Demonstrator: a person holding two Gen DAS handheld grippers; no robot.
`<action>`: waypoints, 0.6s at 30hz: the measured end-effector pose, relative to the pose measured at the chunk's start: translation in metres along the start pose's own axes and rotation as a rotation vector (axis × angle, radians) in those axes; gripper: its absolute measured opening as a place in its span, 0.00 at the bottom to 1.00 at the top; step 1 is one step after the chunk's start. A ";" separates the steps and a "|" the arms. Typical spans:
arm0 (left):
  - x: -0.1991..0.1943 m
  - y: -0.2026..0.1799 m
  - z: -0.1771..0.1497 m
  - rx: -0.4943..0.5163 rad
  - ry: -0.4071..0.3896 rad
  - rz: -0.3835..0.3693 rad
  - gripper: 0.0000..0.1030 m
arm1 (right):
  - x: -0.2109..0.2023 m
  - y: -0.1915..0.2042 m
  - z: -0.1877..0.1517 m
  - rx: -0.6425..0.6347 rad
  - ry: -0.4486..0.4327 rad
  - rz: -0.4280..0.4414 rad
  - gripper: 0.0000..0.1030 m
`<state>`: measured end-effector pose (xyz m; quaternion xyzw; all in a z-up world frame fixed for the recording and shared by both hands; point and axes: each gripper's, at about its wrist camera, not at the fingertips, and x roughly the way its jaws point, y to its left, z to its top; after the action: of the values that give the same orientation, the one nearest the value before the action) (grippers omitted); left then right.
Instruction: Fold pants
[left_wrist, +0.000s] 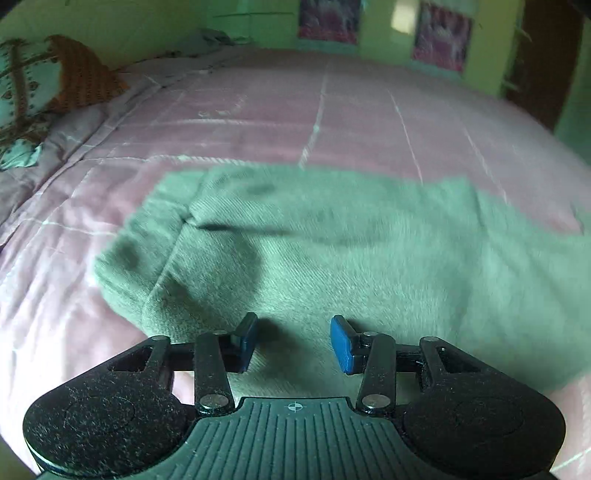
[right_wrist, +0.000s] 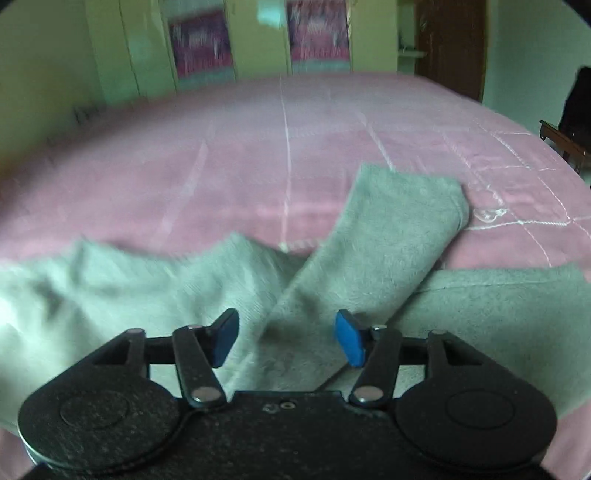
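Grey-green pants lie spread on the pink bedspread. In the left wrist view the waistband end, with a fold along its left side, sits just ahead of my left gripper, which is open and empty above the cloth. In the right wrist view the pants show their legs: one leg lies folded diagonally over the other, its cuff pointing up and right. My right gripper is open and empty, hovering over that crossed leg.
The pink bedspread stretches far behind the pants. A patterned pillow lies at the bed's left end. Green cupboards with pink panels stand behind the bed, and a dark wooden door at the right.
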<state>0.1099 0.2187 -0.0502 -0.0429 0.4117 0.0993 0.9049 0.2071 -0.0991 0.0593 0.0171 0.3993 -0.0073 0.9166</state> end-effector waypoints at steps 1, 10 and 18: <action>0.000 -0.002 -0.005 0.014 -0.023 0.011 0.44 | 0.004 -0.003 -0.003 -0.005 0.014 -0.016 0.33; -0.001 0.010 -0.007 -0.023 -0.029 -0.023 0.44 | -0.042 -0.068 -0.074 0.160 0.021 0.093 0.06; -0.001 0.009 -0.007 -0.033 -0.021 -0.033 0.44 | -0.043 -0.057 -0.019 -0.009 -0.109 0.003 0.41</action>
<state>0.1022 0.2266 -0.0536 -0.0636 0.3995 0.0918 0.9099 0.1625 -0.1558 0.0759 0.0133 0.3488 -0.0052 0.9371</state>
